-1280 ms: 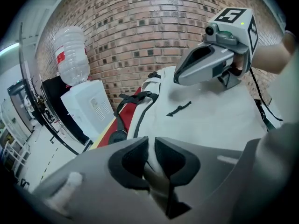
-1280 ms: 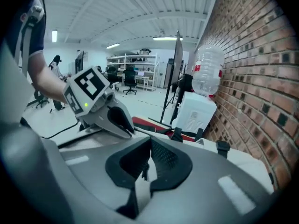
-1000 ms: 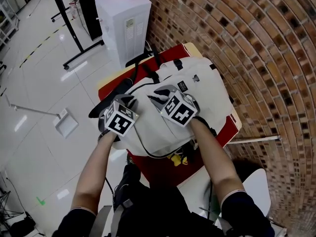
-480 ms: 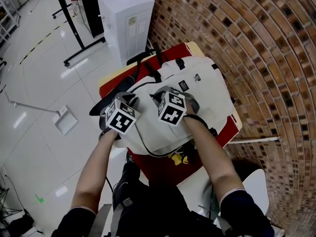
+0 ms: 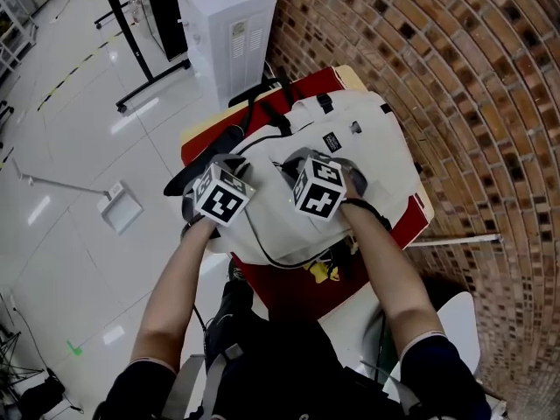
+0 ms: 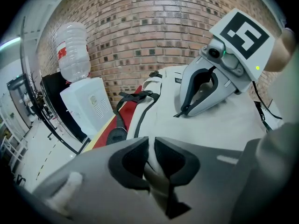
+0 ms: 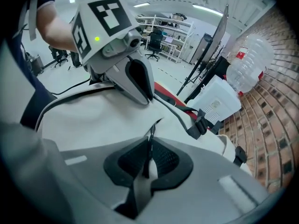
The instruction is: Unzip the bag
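A white backpack (image 5: 350,160) with black straps lies on a table with a red cover (image 5: 398,234). My left gripper (image 5: 229,169) is on the bag's left side, shut on a pinched fold of white fabric (image 6: 150,160). My right gripper (image 5: 302,163) is close beside it near the bag's middle, shut on a thin dark zipper pull (image 7: 150,146). In the left gripper view the right gripper (image 6: 189,111) rests its tips on the bag (image 6: 224,125). In the right gripper view the left gripper (image 7: 142,94) does the same on the bag (image 7: 93,115). A dark zipper line (image 5: 262,254) curves along the bag's near edge.
A white water dispenser (image 5: 229,33) stands behind the table and a brick wall (image 5: 455,86) runs along the right. A black stand's legs (image 5: 144,68) and a dustpan (image 5: 120,206) are on the tiled floor. A yellow item (image 5: 320,272) hangs under the bag's near edge.
The right gripper has turned slightly on the bag beside the left one. Both keep their hold. The head view has shifted a little.
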Tool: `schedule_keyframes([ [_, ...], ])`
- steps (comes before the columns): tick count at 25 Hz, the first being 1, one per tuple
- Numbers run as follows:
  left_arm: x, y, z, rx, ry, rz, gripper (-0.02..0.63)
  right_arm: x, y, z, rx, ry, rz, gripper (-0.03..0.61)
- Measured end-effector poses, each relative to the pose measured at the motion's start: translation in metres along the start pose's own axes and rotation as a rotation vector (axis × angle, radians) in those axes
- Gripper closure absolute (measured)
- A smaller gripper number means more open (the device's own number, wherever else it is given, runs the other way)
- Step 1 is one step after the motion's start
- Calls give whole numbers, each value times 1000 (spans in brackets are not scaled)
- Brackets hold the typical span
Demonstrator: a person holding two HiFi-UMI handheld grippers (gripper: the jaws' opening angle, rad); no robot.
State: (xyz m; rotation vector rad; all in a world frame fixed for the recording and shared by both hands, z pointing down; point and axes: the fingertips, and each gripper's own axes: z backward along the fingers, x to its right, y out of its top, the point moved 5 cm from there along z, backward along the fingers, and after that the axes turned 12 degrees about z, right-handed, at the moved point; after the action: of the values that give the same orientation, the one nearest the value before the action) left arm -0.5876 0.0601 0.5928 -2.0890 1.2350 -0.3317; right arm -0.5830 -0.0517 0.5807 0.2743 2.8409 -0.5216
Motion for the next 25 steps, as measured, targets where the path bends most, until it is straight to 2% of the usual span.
schedule_keyframes([
  [15, -1, -2, -1, -16, 8, 0, 569, -36, -5, 39, -17, 65, 1, 546],
  [25, -4, -5, -6, -38, 34, -11, 568, -67, -16, 69, -3, 91, -38, 545],
])
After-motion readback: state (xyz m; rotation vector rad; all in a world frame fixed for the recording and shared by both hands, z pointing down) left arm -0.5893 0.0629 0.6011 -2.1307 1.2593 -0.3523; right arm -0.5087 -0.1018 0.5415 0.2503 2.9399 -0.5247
